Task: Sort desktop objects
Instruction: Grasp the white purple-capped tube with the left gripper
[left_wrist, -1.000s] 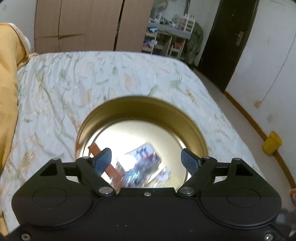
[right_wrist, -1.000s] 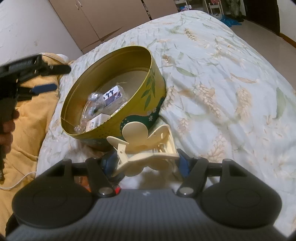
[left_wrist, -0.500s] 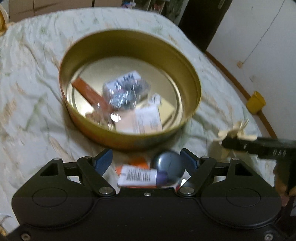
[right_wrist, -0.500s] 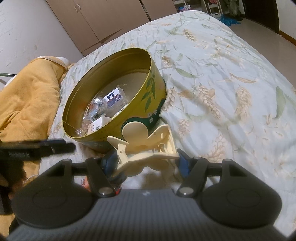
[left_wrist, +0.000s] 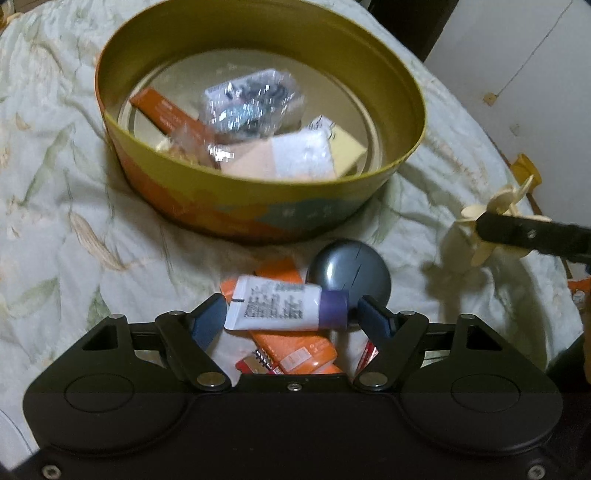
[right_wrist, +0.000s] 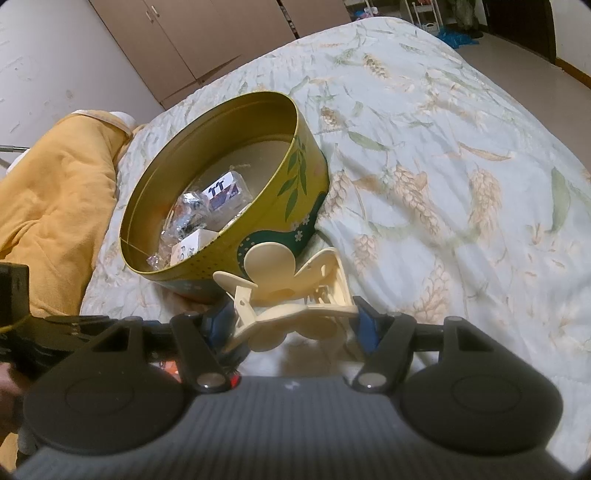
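Note:
A round yellow tin (left_wrist: 369, 59) stands on the bed and holds several small packets; it also shows in the right wrist view (right_wrist: 295, 177). My left gripper (left_wrist: 291, 315) is open, its fingers on either side of a white tube with a purple cap (left_wrist: 280, 308). The tube lies on orange packets (left_wrist: 306, 350) beside a grey round case (left_wrist: 349, 271). My right gripper (right_wrist: 291, 321) is shut on a cream hair claw clip (right_wrist: 284, 291), held just in front of the tin. The clip also shows at the right of the left wrist view (left_wrist: 506, 206).
A floral bedspread (right_wrist: 443, 166) covers the bed. A yellow blanket (right_wrist: 55, 192) lies left of the tin. A wardrobe (right_wrist: 192, 40) stands behind the bed. A yellow bin (left_wrist: 524, 170) sits on the floor by the wall.
My left gripper has dropped from above the tin to the items in front of it and now brackets the white tube. My right gripper has stayed still with the clip.

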